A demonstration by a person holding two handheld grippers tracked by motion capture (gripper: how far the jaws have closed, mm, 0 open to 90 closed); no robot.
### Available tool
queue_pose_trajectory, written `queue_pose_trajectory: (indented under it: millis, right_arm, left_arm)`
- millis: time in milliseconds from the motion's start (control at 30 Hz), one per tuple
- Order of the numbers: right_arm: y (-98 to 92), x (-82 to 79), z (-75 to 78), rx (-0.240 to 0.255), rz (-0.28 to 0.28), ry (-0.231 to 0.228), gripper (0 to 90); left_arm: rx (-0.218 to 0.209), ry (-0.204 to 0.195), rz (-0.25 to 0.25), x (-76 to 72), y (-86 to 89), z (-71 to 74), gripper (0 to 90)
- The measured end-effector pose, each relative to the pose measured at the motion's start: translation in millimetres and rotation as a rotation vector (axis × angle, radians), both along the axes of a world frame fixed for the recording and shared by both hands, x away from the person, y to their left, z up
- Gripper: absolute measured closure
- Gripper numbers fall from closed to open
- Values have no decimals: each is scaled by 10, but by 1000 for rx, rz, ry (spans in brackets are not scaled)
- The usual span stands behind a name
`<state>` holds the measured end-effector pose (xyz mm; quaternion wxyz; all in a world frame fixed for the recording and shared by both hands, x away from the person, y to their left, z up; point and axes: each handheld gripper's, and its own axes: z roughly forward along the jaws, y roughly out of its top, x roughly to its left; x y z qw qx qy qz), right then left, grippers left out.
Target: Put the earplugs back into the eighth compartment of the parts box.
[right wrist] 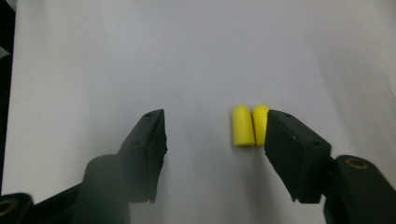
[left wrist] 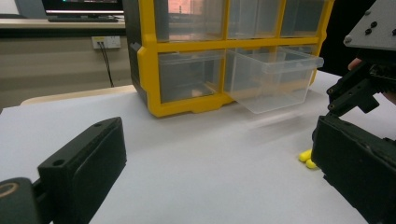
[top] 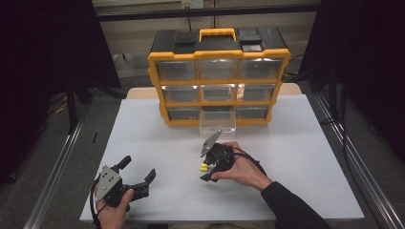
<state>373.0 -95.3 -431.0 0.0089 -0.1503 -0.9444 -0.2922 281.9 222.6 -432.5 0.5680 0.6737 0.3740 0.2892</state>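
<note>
White bench (top: pixel 305 157), yellow drawer cabinet (top: pixel 218 81) at far edge, no legible labels. Two yellow earplugs (right wrist: pixel 250 125) lie mid-bench between right hand-held gripper (right wrist: pixel 215 135) jaws, apart, not clamping. Left hand-held gripper (top: pixel 138 171) near front-left corner, jaws apart, empty.

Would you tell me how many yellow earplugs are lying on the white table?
2: the earplugs lie side by side between the jaws of the right gripper, one against its right jaw. None appear hidden.
</note>
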Motion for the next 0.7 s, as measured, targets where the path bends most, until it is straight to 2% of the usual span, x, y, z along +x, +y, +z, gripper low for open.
queue_pose_trajectory:
  millis: [133, 200, 233, 400, 567, 700]
  right_arm:
    - [47, 18, 1, -27, 11, -3, 450]
    - [81, 32, -21, -58, 22, 0, 486]
    - [81, 32, -21, -58, 22, 0, 486]
    - [103, 71, -34, -84, 22, -1, 625]
    - [108, 94, -54, -99, 22, -3, 670]
    - [114, 104, -71, -118, 21, -32, 757]
  left_arm:
    - [-5, 5, 0, 0, 3, -1, 33]
    - [-6, 4, 0, 0, 3, -1, 34]
    - [-7, 5, 0, 0, 3, -1, 34]
    - [-2, 8, -2, 4, 9, -2, 34]
    - [-3, 9, -4, 4, 9, -2, 34]
    - [-2, 8, -6, 3, 9, -2, 34]
